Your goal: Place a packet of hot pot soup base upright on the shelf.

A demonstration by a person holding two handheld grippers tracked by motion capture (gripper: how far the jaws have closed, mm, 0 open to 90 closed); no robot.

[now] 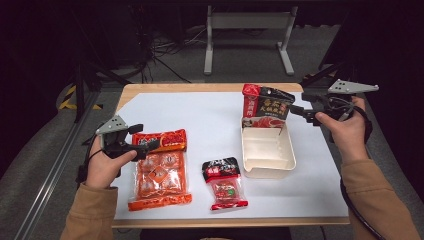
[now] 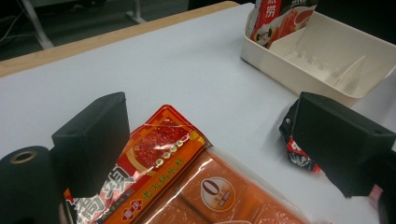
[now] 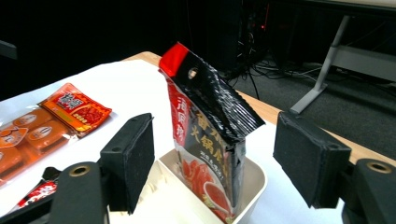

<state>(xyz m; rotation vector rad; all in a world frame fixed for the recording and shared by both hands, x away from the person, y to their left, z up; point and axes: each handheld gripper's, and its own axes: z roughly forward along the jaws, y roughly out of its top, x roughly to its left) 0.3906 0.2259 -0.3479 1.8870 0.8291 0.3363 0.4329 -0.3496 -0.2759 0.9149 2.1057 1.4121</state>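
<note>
The black pouch (image 3: 210,135) stands upright at the far end of the cream bin (image 1: 267,150), released, with the right gripper (image 3: 212,154) spread wide around it. The left gripper (image 2: 210,149) hovers agape over the orange pack (image 1: 159,170) on the bench (image 1: 210,115). The pouch looks top-heavy; a nudge from a jaw could tip it out

Glossy film packets, matt plastic tray

The black-and-red pouch (image 3: 210,135) and orange packet (image 2: 187,186) are seen as shiny, crinkled plastic film; the cream tray (image 1: 267,150) beside the pouch looks smooth matt plastic, the bench (image 1: 200,87) edge pale wood.
</note>
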